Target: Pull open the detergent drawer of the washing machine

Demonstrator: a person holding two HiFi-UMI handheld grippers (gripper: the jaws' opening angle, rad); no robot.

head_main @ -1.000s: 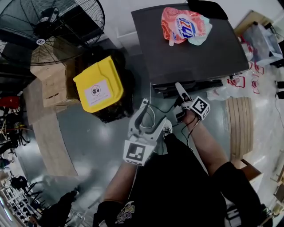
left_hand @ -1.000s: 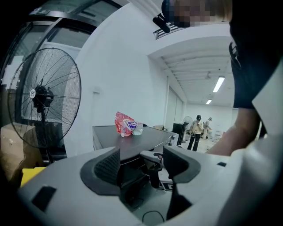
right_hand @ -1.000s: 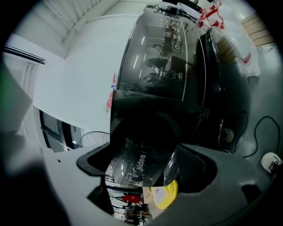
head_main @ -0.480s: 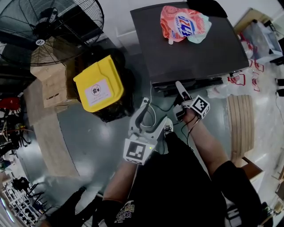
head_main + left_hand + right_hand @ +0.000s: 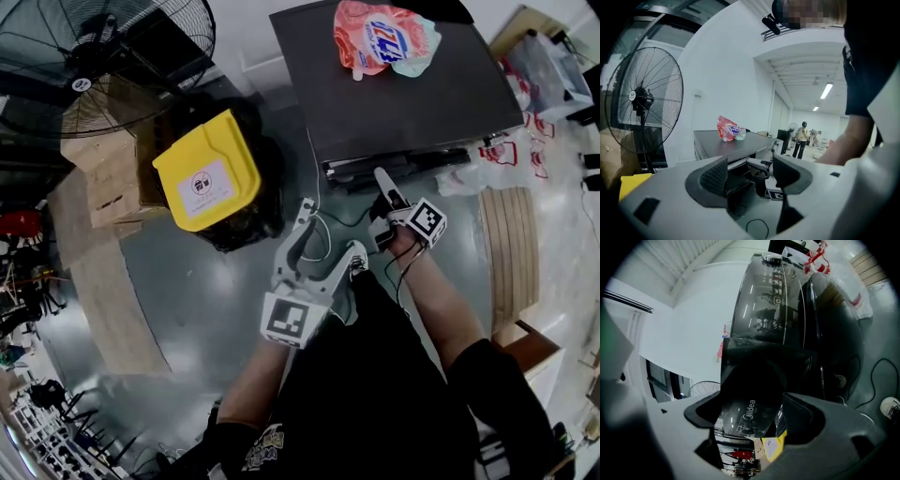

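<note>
The dark washing machine (image 5: pixel 412 103) stands ahead with a pink detergent pouch (image 5: pixel 382 36) on its top. Its detergent drawer (image 5: pixel 394 171) runs along the front upper edge. My right gripper (image 5: pixel 382 180) is at that drawer. In the right gripper view the glossy drawer front (image 5: pixel 750 399) with a brand name fills the gap of the right gripper (image 5: pixel 752 409). Its jaws are closing and the pads stand just beside the drawer's edges. My left gripper (image 5: pixel 317 246) hangs open and holds nothing, a short way back from the machine. In the left gripper view the left gripper (image 5: pixel 750 176) points at the machine (image 5: pixel 726 147).
A bin with a yellow lid (image 5: pixel 206 178) stands left of the machine, beside wooden boxes (image 5: pixel 103 178) and a large floor fan (image 5: pixel 103 56). A cable (image 5: pixel 323 234) lies on the grey floor. A slatted wooden panel (image 5: pixel 511 262) lies to the right. People (image 5: pixel 802 136) stand far off.
The machine sits slightly higher in the head view. The left gripper has edged a little toward the machine. The right gripper stays at the drawer front.
</note>
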